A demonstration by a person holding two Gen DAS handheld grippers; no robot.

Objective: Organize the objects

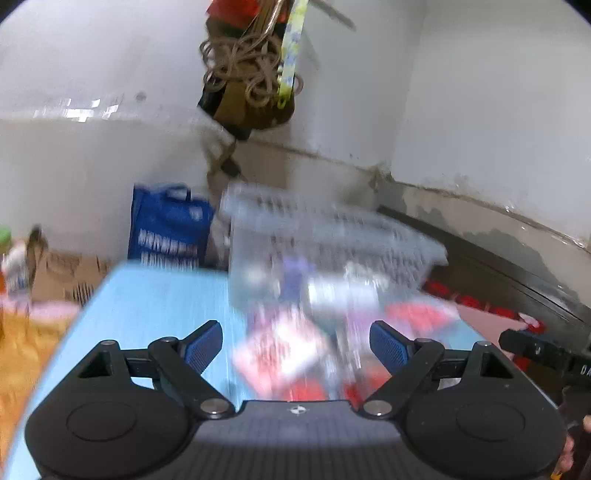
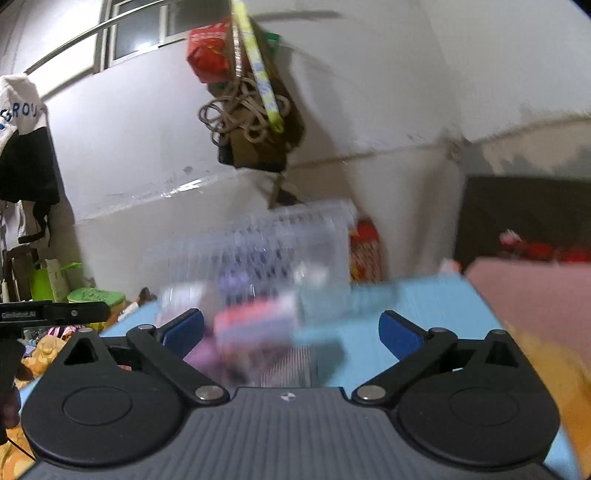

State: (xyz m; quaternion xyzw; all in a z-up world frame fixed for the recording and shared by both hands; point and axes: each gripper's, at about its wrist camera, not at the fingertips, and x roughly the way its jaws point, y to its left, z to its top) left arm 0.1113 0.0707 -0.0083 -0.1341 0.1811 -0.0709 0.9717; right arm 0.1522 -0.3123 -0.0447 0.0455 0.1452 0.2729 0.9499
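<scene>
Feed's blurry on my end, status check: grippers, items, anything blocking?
Left hand-held gripper open, right hand-held gripper open, both empty. Blurred small packets loose on blue table before clear basket. Nothing blocking.

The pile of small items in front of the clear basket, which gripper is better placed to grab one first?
Probably the left gripper: it is open with the pile between its fingers. The right gripper is also open, but the pile sits off-centre. Blur limits certainty.

A lived-in home room: jacket [image 2: 22,147] hanging by a window [image 2: 147,29], bags [image 1: 247,62] on the stained wall [image 1: 110,74].
</scene>
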